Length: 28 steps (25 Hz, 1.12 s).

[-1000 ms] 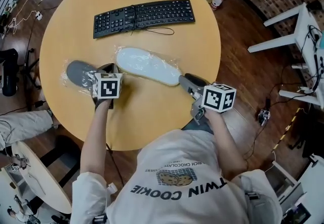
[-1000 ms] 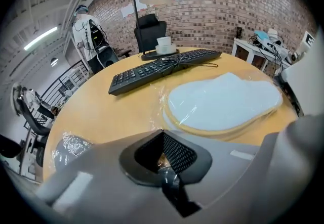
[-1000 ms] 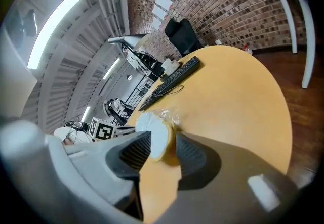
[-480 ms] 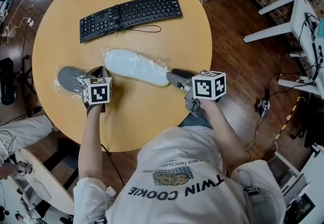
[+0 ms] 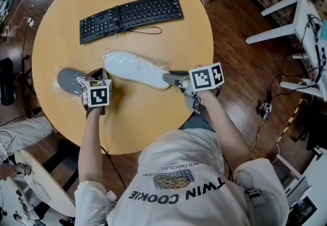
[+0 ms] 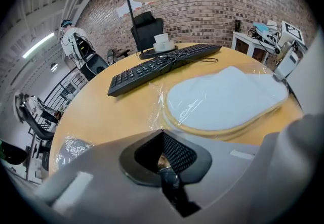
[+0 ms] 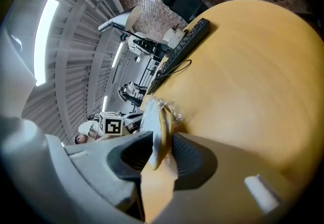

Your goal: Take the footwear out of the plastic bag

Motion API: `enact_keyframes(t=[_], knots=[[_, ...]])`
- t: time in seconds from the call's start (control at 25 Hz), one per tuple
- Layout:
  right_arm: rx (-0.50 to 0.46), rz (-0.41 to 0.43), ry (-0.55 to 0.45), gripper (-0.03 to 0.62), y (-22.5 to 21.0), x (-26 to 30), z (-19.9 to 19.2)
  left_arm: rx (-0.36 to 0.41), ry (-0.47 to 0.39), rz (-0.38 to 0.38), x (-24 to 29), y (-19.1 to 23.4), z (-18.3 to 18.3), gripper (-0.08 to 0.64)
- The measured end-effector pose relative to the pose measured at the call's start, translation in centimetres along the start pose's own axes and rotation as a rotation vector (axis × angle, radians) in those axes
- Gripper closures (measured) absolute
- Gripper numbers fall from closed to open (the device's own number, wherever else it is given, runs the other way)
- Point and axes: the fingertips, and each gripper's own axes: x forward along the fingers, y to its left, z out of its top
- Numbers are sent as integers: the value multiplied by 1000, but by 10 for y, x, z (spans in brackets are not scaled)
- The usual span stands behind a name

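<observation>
Nipping half-hidden bag [image 5: 60, 86], left tool [image 6: 163, 161]; sole [image 5: 135, 68], right tool [image 7: 157, 151].

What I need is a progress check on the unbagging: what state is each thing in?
left tool: shut; what it pinches, if anything, is unclear.
right tool: shut on the white slipper's near end.
white slipper: lying flat on the table, inside its plastic bag.
plastic bag: crinkled, wrapped around the white slipper.
grey item: lying flat, wrapped in plastic, not gripped.
</observation>
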Motion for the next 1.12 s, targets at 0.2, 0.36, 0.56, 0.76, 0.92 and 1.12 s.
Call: enact_keyframes(t=[0.2, 0.36, 0.56, 0.76, 0.92, 1.12], knots=[[45, 19, -30, 528, 0, -3, -5, -17, -12, 1, 0, 2, 3, 555], [90, 54, -57, 533, 0, -14, -13, -28, -10, -1, 1, 2, 1, 555], [113, 97, -70, 534, 6, -20, -25, -26, -14, 6, 1, 4, 2, 555], [129, 127, -91, 534, 10, -21, -29, -22, -13, 0, 2, 2, 2, 555], [127, 122, -111, 534, 11, -23, -28, -17, -13, -5, 1, 0, 4, 555], [101, 130, -125, 534, 15, -26, -30, -9, -18, -6, -1, -2, 5, 554]])
